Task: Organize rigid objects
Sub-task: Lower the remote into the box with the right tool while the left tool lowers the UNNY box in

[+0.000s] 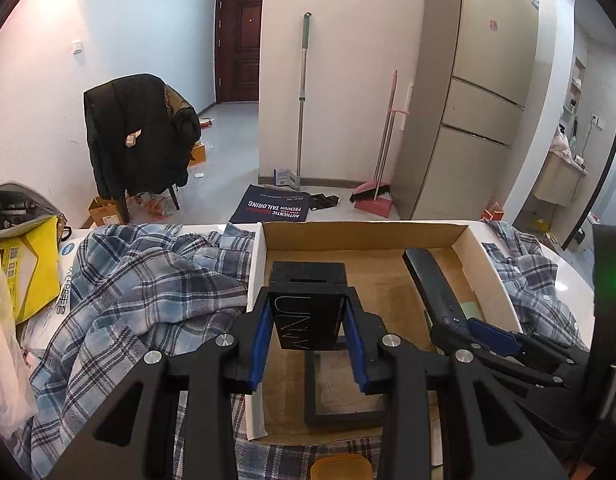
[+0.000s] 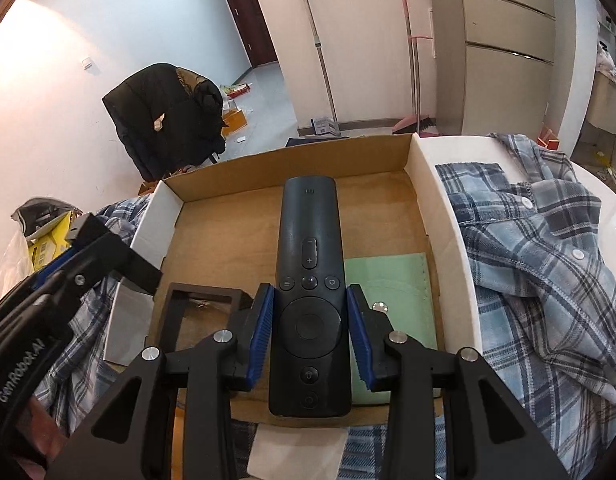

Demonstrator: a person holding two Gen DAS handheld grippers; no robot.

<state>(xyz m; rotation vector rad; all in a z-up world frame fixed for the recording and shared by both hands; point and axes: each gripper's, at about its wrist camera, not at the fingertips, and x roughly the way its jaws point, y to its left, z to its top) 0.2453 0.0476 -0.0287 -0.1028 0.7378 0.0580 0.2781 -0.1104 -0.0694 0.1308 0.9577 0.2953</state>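
My left gripper point(image 1: 308, 320) is clamped on a small black box point(image 1: 308, 304), held upright over the near left part of an open cardboard tray point(image 1: 460, 232). My right gripper point(image 2: 310, 328) grips a long black remote control point(image 2: 310, 280) — it lies lengthwise above the tray's middle. Inside the tray lie a black picture frame point(image 1: 344, 412) near its front edge and a pale green pouch point(image 2: 396, 280) on its right. A blue plaid shirt point(image 1: 147, 280) spreads around the tray on the white counter point(image 2: 460, 148).
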